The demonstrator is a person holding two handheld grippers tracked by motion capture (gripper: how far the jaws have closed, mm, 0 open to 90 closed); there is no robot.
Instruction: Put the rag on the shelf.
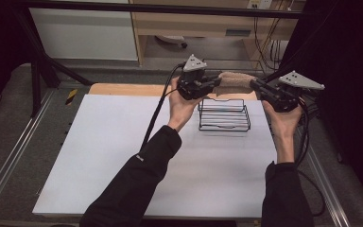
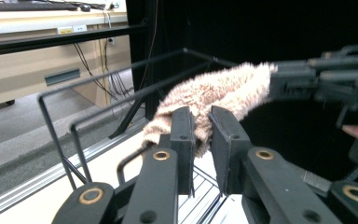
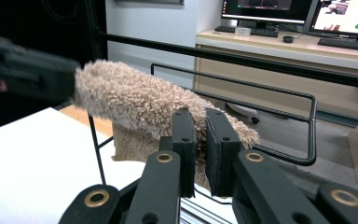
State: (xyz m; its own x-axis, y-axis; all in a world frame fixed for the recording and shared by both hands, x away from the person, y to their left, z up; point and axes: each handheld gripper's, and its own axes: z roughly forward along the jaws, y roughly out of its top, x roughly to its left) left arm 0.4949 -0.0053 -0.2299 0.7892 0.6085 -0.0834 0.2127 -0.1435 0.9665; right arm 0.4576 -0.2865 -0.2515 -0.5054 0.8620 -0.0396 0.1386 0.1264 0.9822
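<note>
A fluffy beige towel [image 1: 236,79] is stretched between my two grippers above the far side of a black wire basket [image 1: 224,115]. My left gripper [image 1: 213,83] is shut on the towel's left end, and its jaws pinch the pile [image 2: 200,135] in the left gripper view. My right gripper [image 1: 256,85] is shut on the other end, its jaws clamped on the fabric [image 3: 199,135]. The towel [image 3: 140,105] sags a little, with a flap hanging below it. In the left gripper view the towel [image 2: 214,91] runs to the far gripper [image 2: 279,81].
The basket stands at the far right of a white table top [image 1: 123,156]. A wooden board edge [image 1: 123,89] lies behind it. Black frame bars [image 1: 160,8] and a desk with monitors [image 3: 335,28] stand beyond the table. Cables [image 1: 153,120] trail from the grippers.
</note>
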